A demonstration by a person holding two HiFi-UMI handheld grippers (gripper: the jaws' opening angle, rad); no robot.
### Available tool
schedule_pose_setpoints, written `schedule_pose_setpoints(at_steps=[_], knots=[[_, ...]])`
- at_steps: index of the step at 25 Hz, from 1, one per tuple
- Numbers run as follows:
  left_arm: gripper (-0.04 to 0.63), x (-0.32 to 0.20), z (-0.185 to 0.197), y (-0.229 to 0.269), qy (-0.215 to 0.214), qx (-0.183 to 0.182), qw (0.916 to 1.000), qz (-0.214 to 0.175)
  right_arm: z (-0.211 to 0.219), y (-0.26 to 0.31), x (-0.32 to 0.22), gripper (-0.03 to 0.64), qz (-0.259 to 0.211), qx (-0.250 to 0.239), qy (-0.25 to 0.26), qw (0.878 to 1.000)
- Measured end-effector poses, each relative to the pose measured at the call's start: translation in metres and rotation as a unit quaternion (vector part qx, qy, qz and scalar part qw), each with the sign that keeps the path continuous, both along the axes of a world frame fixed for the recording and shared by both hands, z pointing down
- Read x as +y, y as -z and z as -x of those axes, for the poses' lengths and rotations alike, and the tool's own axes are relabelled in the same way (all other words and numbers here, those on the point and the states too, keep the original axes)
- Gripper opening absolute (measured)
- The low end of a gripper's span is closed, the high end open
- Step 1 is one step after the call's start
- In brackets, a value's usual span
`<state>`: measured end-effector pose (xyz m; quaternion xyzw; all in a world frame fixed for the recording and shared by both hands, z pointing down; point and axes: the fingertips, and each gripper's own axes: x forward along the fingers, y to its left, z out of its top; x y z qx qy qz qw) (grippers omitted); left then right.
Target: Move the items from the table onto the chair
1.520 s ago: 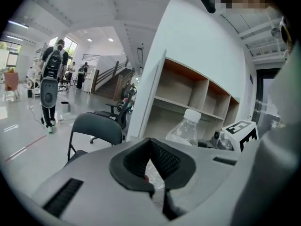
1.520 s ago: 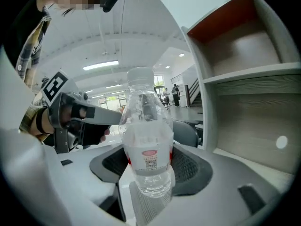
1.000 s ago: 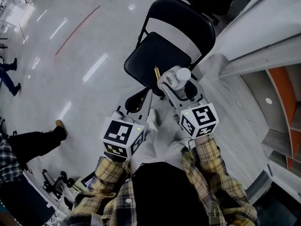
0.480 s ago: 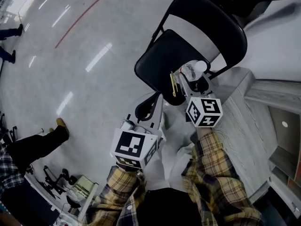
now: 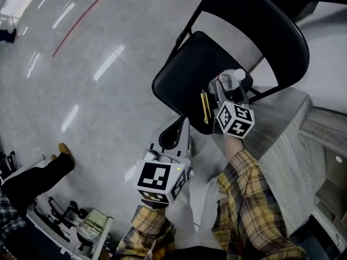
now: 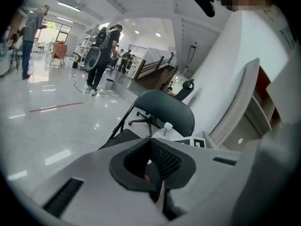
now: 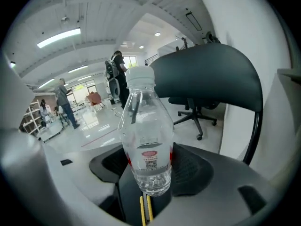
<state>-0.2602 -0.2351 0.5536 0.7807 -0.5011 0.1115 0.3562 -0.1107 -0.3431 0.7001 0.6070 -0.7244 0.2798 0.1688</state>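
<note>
Right gripper [image 5: 227, 89] is clamped on the water bottle [image 7: 146, 133] over the chair [image 5: 181, 72] seat (thin yellow thing [image 5: 205, 106] lies there). Left gripper [image 5: 181, 125] is closed and empty, just off the chair's front.

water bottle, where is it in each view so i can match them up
Head view: water bottle right of centre, at the chair seat's right edge.
Left gripper view: centre, only cap and shoulder showing.
Right gripper view: dead centre, upright.
Shared landmark: the black chair backrest.
</note>
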Motion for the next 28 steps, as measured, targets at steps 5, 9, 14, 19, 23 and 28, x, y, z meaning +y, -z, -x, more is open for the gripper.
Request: schedule_pose_setpoints(at_steps=[5, 9, 14, 19, 23, 28], knots=[[0.003, 0.008, 0.008, -0.005, -0.002, 0.001, 0.9999, 0.014, -0.006, -0.026, 0.002, 0.285, 0.005, 0.017, -0.018, 1.0], [0.003, 0.008, 0.011, -0.02, 0.0, -0.004, 0.9999, 0.016, -0.013, -0.055, 0.006, 0.287, 0.006, 0.023, -0.018, 1.0], [0.003, 0.009, 0.014, -0.035, 0.006, -0.007, 0.9997, 0.021, -0.005, -0.07, 0.009, 0.288, 0.002, 0.034, -0.009, 0.999], [0.003, 0.016, 0.01, -0.027, 0.002, -0.006, 0.9999, 0.015, -0.002, -0.069, 0.017, 0.29, 0.013, 0.042, -0.012, 0.999], [0.003, 0.02, 0.008, -0.017, -0.004, -0.009, 0.9999, 0.009, -0.005, -0.066, 0.023, 0.291, 0.025, 0.05, -0.033, 0.998], [0.003, 0.021, 0.01, -0.009, 0.0, -0.015, 0.9999, -0.001, -0.007, -0.058, 0.018, 0.299, 0.016, 0.042, -0.047, 0.998]])
